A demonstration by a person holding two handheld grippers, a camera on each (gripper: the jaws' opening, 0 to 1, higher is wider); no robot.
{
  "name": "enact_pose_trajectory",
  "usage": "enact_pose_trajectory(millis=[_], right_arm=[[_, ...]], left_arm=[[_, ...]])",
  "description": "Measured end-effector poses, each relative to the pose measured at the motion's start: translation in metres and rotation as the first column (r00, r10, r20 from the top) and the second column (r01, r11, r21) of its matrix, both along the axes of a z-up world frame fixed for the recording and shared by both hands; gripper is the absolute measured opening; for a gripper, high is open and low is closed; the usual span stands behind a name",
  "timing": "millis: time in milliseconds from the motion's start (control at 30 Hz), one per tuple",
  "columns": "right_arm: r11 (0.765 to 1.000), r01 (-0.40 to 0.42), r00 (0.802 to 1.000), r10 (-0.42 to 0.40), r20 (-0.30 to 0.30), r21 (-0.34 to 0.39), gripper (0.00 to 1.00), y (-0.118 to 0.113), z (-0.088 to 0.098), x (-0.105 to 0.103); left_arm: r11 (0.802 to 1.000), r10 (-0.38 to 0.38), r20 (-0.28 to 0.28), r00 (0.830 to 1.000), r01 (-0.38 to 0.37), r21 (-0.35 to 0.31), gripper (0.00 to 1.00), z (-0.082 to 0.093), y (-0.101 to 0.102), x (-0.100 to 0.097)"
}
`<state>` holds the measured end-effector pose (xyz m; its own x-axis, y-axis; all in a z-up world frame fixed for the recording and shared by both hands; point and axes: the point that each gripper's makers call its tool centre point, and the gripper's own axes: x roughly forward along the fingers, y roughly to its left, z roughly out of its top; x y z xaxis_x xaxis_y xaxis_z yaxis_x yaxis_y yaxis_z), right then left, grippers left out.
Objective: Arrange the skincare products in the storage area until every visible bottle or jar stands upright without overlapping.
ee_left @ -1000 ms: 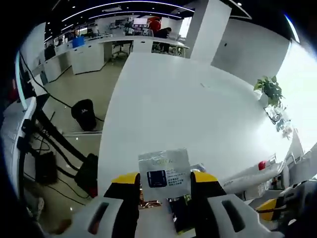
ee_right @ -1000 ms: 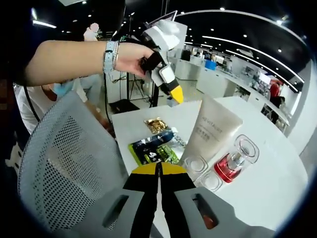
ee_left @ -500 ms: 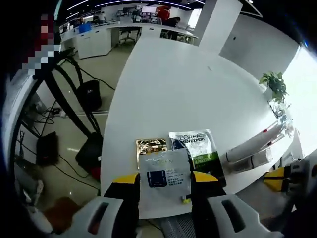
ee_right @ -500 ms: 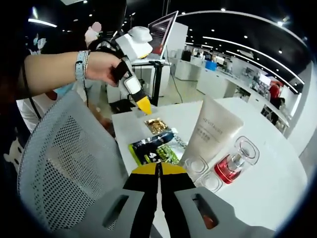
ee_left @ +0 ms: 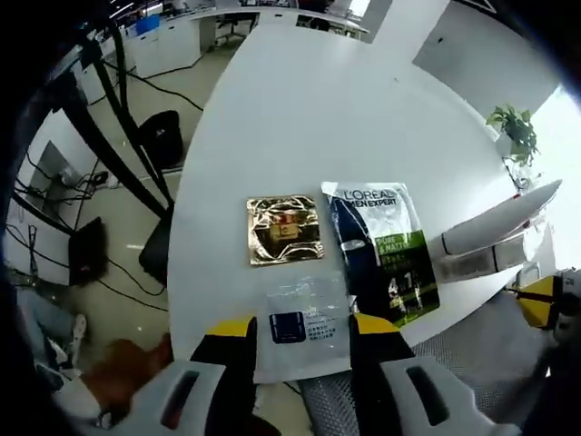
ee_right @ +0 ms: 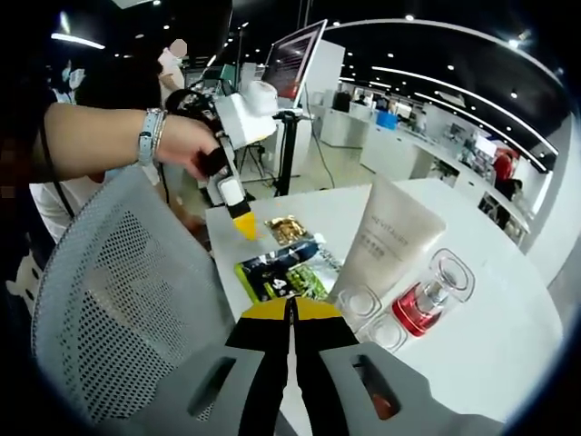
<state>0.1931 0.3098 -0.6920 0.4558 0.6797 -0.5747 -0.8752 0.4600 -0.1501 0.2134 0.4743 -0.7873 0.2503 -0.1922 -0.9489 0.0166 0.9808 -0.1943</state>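
Left gripper (ee_left: 302,329): yellow-tipped jaws clamped on a clear sachet (ee_left: 304,322) with a dark blue label, held just above the near edge of the white table (ee_left: 318,118). In the right gripper view the same left gripper (ee_right: 243,223) comes in from the left, held by a hand (ee_right: 186,145) with a wristband, tips pointing down at the table corner.

Landmark = green sachet (ee_left: 381,250), the L'Oreal Men Expert pack lying flat on the table.
- Gold foil sachet (ee_left: 284,229): flat, just beside the green sachet on its left in the left gripper view, small gap between them.
- Clear sachet: near side of the green sachet, below the gold one, overhanging the table edge in the jaws.
- White tube (ee_left: 495,229): right of the green sachet in the left gripper view. In the right gripper view the white tube (ee_right: 386,238) stands upright on its cap just behind the green sachet (ee_right: 281,270).
- Red bottle (ee_right: 422,307) with a clear square cap: lying on its side, right of the tube, touching or nearly touching it.
- Potted plant (ee_left: 516,127): far side of the table, well apart from the green sachet.

Right gripper (ee_right: 291,309): jaws pressed together, nothing between them, hovering just short of the green sachet over a grey mesh chair back (ee_right: 127,309).
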Motion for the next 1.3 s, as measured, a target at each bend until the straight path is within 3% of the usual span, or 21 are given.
enact_pose_trajectory(millis=[300, 1300], right_arm=[[1.0, 0.002, 1.0, -0.002, -0.002, -0.002, 0.0, -0.001, -0.001, 0.0], [1.0, -0.022, 1.0, 0.022, 0.009, -0.019, 0.0, 0.001, -0.003, -0.003]], left_arm=[[0.998, -0.016, -0.052, 0.998, 0.019, 0.058, 0.42, -0.016, 0.0, -0.005], [0.995, -0.047, -0.052, 0.998, 0.051, 0.085, 0.44, -0.017, -0.002, -0.002]])
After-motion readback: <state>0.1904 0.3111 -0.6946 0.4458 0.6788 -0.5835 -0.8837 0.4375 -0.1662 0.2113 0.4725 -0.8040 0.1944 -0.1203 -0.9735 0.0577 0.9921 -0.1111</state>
